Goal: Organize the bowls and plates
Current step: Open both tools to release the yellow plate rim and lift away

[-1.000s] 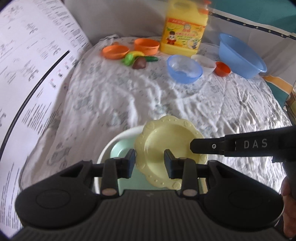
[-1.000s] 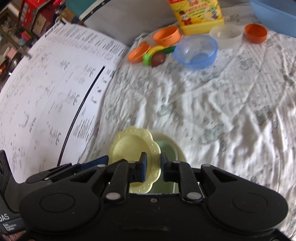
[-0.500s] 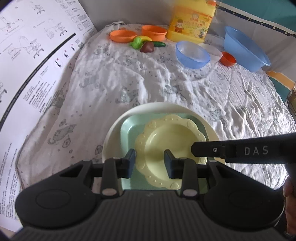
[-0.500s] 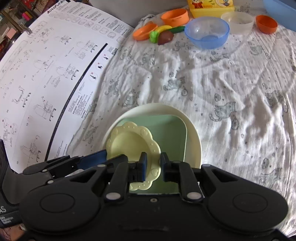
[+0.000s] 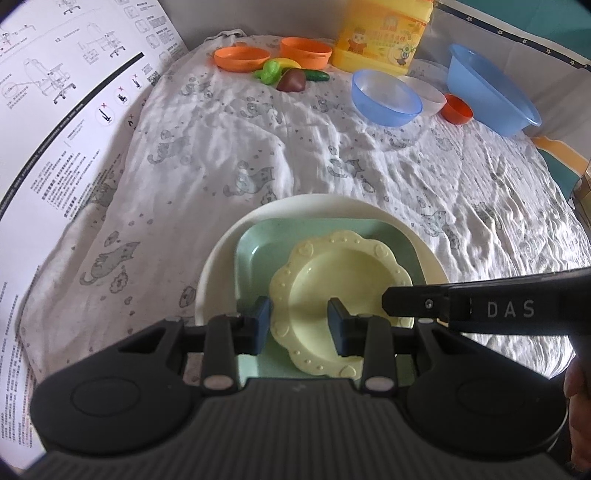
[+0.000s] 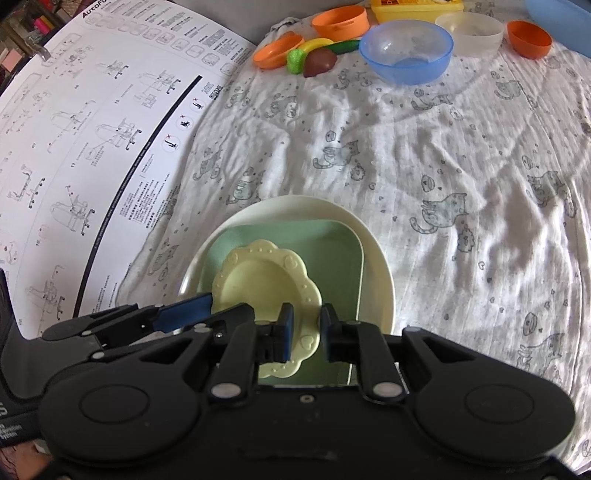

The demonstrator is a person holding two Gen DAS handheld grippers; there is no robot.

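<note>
- The yellow scalloped plate is sitting on the green square plate, which is lying in the big cream round plate at the near end of the cat-print cloth.
- The left tongs are straddling the yellow plate's near-left rim, one blue pad just outside the edge and the other over the plate's well; the jaws are narrowly parted, and whether the pads are pressing on the rim I cannot tell.
- The right tongs are closing tightly on the plate's right rim, the scalloped edge running up between the two pads.
- In the left wrist view the right tongs' finger is reaching in from the right across the yellow plate.
- Well apart, at the far end, a blue bowl, a clear bowl, a small orange bowl and a large blue basin are waiting.
- Two orange dishes and toy vegetables are sitting by a yellow bottle.
- A printed instruction sheet is lying along the left.
</note>
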